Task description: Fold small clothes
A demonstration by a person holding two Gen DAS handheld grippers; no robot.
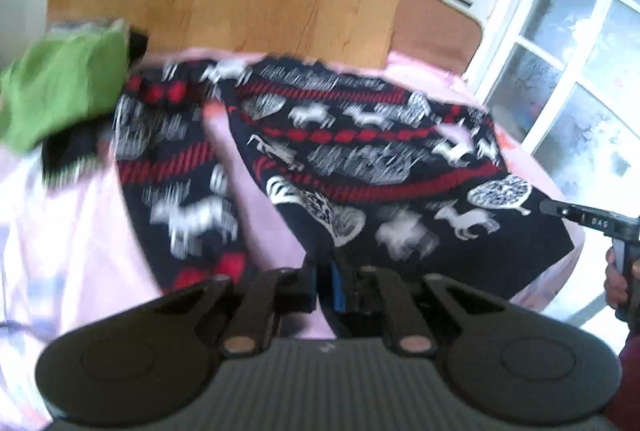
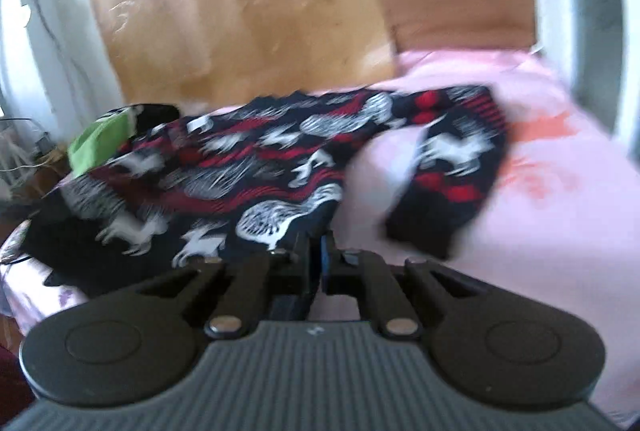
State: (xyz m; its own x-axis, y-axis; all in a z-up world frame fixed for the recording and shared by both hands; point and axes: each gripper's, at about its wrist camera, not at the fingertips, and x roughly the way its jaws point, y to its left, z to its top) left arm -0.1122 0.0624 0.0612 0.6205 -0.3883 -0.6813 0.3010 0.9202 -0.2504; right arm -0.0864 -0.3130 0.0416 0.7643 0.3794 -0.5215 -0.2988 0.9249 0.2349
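I have both grippers clenched on the patterned shorts (image 1: 360,159), the dark pair with red bands and white animal prints. It lies spread on the pink sheet (image 1: 72,231) of the bed, the landmark I steer by here.

The left gripper (image 1: 326,271) has its jaws closed on the edge of the shorts nearest me, with cloth running straight into the closed tips. The right gripper (image 2: 316,251) is closed too, pinching a near edge of the shorts where the dark fabric meets the pink sheet. In the left view I can also see the right gripper's finger (image 1: 580,215) lying on the corner of the shorts at the window side of the bed, with the person's hand (image 1: 618,279) behind it.

One leg of the shorts sits apart from the main body, with bare pink sheet showing between them. A green garment (image 1: 68,87) lies on the bed at the far side of the shorts, touching or overlapping their edge; the blur keeps me from saying which.

What worries me:
- Both frames are smeared, so I cannot judge how much cloth each gripper has. A thin pinch could slip out once I lift.
- I may have caught the pink sheet along with the shorts, since the tips sit right at that boundary. Lifting would then drag the bedding.
- If the green garment overlaps the shorts, a fold towards it could sweep it along or trap it inside.
- Uneven pulling between my two hands would skew the fold and leave the loose leg bunched.
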